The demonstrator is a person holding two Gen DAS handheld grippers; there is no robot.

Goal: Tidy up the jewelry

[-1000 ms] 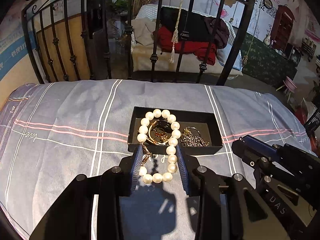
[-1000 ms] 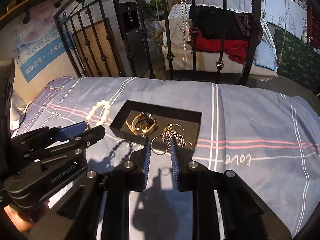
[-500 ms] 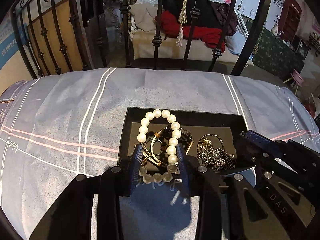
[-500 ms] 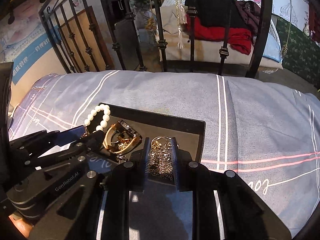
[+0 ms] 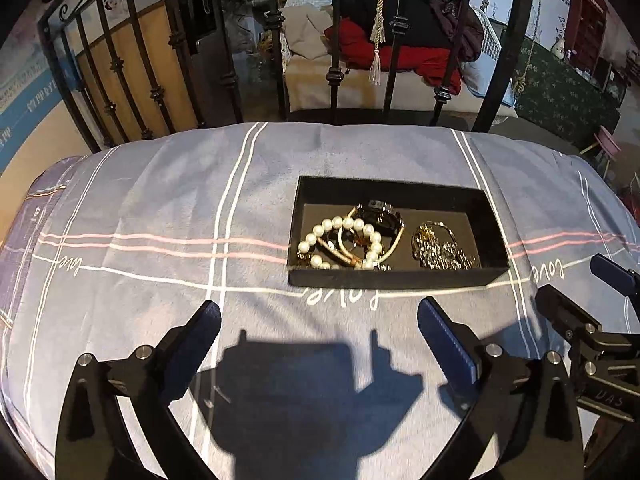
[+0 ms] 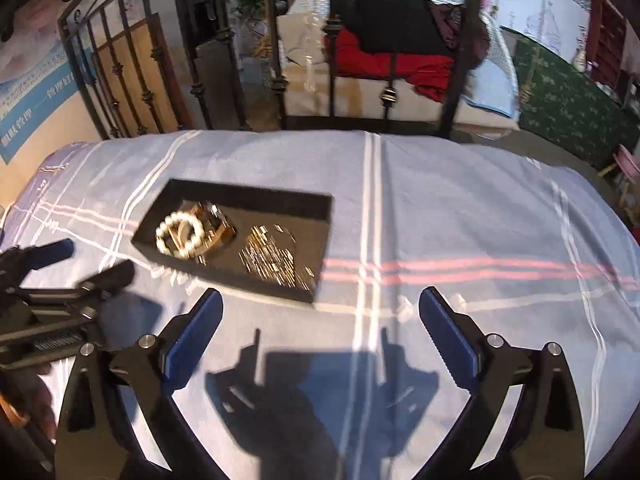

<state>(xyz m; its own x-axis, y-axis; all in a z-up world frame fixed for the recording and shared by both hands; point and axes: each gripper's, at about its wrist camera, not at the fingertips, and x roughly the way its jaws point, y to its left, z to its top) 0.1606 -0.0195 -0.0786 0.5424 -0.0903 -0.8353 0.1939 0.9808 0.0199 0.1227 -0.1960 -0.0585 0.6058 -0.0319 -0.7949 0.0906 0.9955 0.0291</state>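
Observation:
A black tray (image 5: 394, 278) lies on the striped bedspread. In it lie a white pearl bracelet (image 5: 344, 244) over gold bangles (image 5: 384, 224) on the left, and a tangled metal chain (image 5: 442, 250) on the right. My left gripper (image 5: 318, 320) is open and empty, in front of the tray and to its left. In the right wrist view the tray (image 6: 256, 200) sits left of centre with the pearl bracelet (image 6: 180, 236) and chain (image 6: 274, 258) inside. My right gripper (image 6: 320, 312) is open and empty, in front of the tray's right end.
A grey-blue bedspread (image 5: 160, 216) with white and pink stripes covers the bed. A black iron bed frame (image 5: 334, 76) stands at the far edge. Beyond it is a seat with red and black clothes (image 5: 400, 52). The right gripper shows at the left view's right edge (image 5: 592, 320).
Both grippers opened and let go: the pearl bracelet and the chain now lie in the tray. Both grippers pulled back from the tray.

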